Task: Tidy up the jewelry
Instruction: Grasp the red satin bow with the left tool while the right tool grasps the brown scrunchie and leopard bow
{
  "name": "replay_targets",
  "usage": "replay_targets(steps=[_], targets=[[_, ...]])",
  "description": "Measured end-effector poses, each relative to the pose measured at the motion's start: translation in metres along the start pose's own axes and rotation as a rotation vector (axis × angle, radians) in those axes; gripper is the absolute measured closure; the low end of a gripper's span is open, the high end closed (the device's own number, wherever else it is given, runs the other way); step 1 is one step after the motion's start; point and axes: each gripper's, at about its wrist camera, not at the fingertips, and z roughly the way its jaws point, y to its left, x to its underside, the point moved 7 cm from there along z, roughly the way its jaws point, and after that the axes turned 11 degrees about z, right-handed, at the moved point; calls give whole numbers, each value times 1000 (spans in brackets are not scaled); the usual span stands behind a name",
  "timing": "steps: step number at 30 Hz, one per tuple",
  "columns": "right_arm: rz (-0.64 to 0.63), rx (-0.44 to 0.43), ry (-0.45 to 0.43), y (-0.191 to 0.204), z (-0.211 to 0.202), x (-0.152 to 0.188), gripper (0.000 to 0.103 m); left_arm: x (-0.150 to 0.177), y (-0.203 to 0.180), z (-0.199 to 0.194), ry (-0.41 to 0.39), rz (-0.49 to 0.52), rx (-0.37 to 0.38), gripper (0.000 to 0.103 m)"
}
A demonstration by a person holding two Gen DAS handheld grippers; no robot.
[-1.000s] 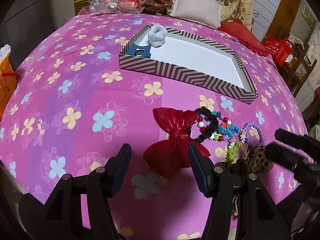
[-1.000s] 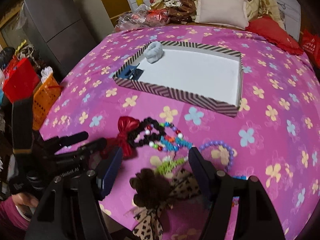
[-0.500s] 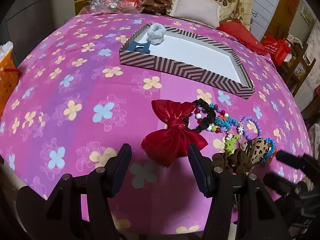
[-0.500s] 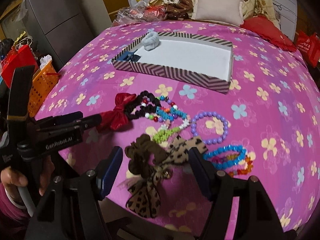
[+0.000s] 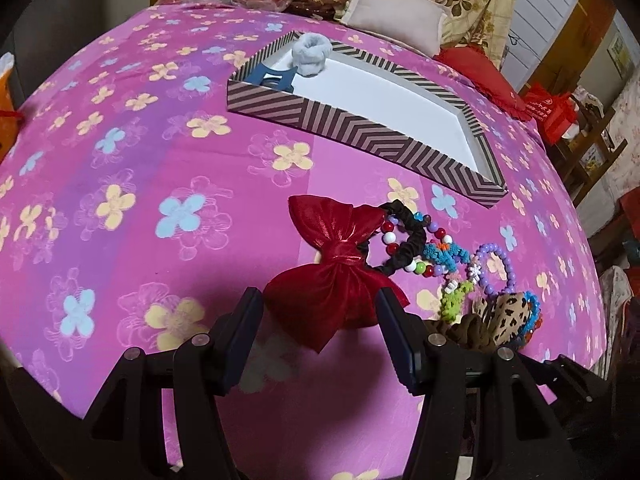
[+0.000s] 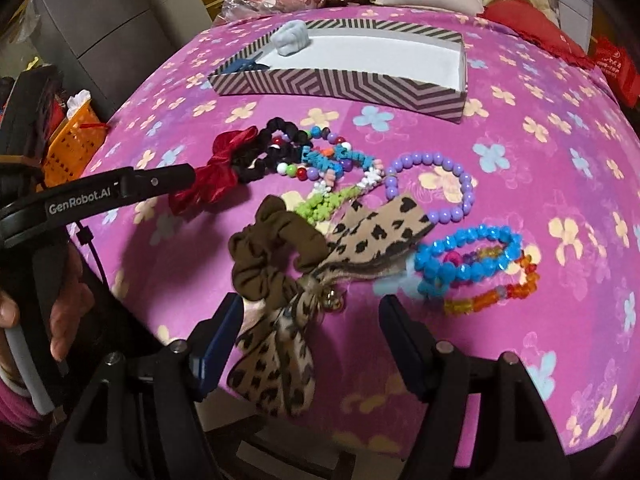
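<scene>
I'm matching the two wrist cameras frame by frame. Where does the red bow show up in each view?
Left wrist: the red bow lies at lower centre, its near lobe between the open fingers of the left hand-held gripper.
Right wrist: it sits left of centre, past the tip of that same hand-held gripper.
Shared landmark: the striped box, behind the bow in both views.

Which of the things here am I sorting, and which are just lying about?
Job: striped box, red bow, black scrunchie, purple bead bracelet, blue bead bracelet, leopard bow, brown scrunchie.

Lying about: pillow, orange basket, red bag.
</scene>
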Motion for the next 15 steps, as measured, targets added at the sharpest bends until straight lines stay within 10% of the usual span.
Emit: replay_targets(steps=[15], targets=[[-88,41,-46,12,21,-11,30,-9,-5,26,17,6,-9,44]])
